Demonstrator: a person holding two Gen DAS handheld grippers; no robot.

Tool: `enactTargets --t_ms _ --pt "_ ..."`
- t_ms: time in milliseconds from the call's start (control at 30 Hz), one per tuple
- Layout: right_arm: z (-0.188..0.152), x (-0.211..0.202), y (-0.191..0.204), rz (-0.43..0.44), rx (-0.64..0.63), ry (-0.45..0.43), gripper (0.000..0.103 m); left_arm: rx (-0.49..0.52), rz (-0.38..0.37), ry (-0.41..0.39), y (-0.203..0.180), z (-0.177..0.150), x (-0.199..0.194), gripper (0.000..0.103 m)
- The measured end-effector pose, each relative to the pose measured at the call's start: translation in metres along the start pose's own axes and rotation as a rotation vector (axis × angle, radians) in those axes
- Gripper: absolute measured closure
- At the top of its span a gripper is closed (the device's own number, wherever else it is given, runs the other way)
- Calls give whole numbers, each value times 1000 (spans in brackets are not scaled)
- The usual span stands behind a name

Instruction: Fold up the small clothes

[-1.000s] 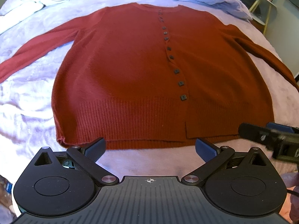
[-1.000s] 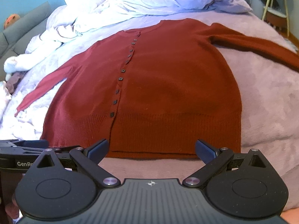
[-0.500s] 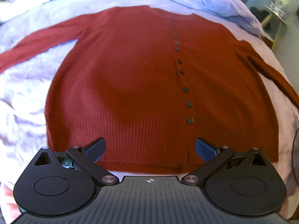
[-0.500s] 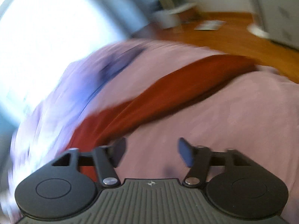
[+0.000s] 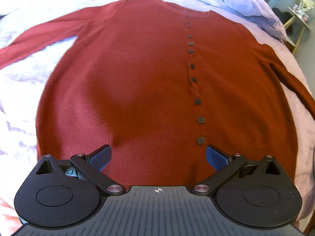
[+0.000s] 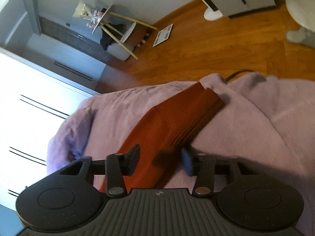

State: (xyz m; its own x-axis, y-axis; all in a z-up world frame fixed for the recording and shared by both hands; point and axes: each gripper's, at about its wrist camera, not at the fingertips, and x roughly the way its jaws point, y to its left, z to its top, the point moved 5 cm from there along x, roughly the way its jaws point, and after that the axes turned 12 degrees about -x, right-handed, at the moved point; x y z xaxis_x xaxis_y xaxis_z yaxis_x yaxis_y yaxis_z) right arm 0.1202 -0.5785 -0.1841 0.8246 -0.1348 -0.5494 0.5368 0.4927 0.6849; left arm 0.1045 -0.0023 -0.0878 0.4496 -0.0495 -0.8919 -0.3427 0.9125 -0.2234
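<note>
left tongs (image 5: 157,155) spread wide over cardigan (image 5: 149,74) hem, right tongs (image 6: 160,160) parted astride sleeve (image 6: 175,118) near blanket (image 6: 246,129) edge

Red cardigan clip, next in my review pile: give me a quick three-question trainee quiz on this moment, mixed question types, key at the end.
1. True or false: the left gripper is shut on the hem of the red cardigan.
2. Multiple choice: the right gripper straddles which part? A) the collar B) the sleeve C) the button row
3. Fill in: the cardigan lies on a ____ blanket.

Key: 1 false, its jaws stand wide open above the hem. 2 B. 3 lilac.
</note>
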Motion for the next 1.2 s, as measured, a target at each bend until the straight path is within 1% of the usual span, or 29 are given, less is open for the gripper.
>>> enactTargets --t_ms 33,100,133,200,233,267,300,367,400,433,467,500,533,567,600,633,667,700,767,800,833,867,933,1000,1033,1067,1167,1200 --pt "2 5 1 -25 -13 5 92 1 9 -12 3 2 -1 0" --pt "7 7 6 -53 -63 6 94 5 8 -33 7 6 -2 0" --pt "9 4 16 -92 -133 -4 94 7 6 -46 9 9 -3 0" --pt "8 -5 52 -166 -359 -65 95 10 -9 -66 9 17 -5 0" --pt "3 -13 80 -183 -501 -114 95 9 -26 -79 9 22 -6 0" --pt "-7 -21 110 -171 -633 -155 95 7 -47 -93 7 28 -8 0" --pt "-20 -28 136 -141 -731 -180 95 8 -72 -112 5 35 -10 0" --pt "-61 -44 199 -12 -958 -216 95 10 -126 -165 -3 52 -14 0" --pt "-87 -55 227 69 -1064 -234 95 12 -156 -185 -7 60 -16 0" --pt "-120 -67 254 170 -1181 -245 94 13 -196 -204 -12 69 -17 0" --pt "-152 -75 273 264 -1273 -227 94 12 -227 -218 -15 77 -17 0" --pt "-180 -81 286 337 -1331 -195 86 7 -255 -220 -18 84 -16 0" --pt "-208 -85 294 410 -1377 -144 79 -3 -291 -210 -21 91 -12 0" --pt "-232 -86 297 451 -1406 -96 65 -15 -329 -190 -23 97 -8 0" --pt "-253 -83 295 461 -1426 -57 62 -31 -361 -167 -25 102 -3 0" --pt "-266 -79 292 450 -1435 -28 62 -46 -385 -146 -29 107 4 0" --pt "-276 -71 285 416 -1433 16 62 -53 -408 -126 -33 111 11 1" --pt "-278 -62 278 381 -1407 59 62 -55 -427 -105 -37 116 19 3" --pt "-278 -51 260 334 -1305 149 62 -81 -458 -45 -43 124 40 21" --pt "-274 -48 251 312 -1258 179 62 -109 -472 -5 -45 127 51 24" --pt "-271 -45 243 291 -1232 196 62 -135 -482 26 -45 130 62 25" --pt "-269 -43 235 272 -1214 211 62 -157 -488 53 -46 131 72 29" --pt "-268 -39 218 241 -1196 232 62 -191 -488 89 -45 133 86 35" --pt "-268 -40 198 222 -1160 264 61 -217 -492 126 -46 133 94 45" --pt "-268 -40 190 225 -1141 270 61 -226 -511 139 -48 132 95 47" --pt "-267 -43 187 232 -1127 269 61 -228 -525 137 -48 133 95 47" --pt "-267 -41 184 243 -1110 265 59 -230 -463 155 -49 133 103 47" --pt "-269 -39 185 243 -1110 265 58 -237 -456 151 -48 133 105 47"
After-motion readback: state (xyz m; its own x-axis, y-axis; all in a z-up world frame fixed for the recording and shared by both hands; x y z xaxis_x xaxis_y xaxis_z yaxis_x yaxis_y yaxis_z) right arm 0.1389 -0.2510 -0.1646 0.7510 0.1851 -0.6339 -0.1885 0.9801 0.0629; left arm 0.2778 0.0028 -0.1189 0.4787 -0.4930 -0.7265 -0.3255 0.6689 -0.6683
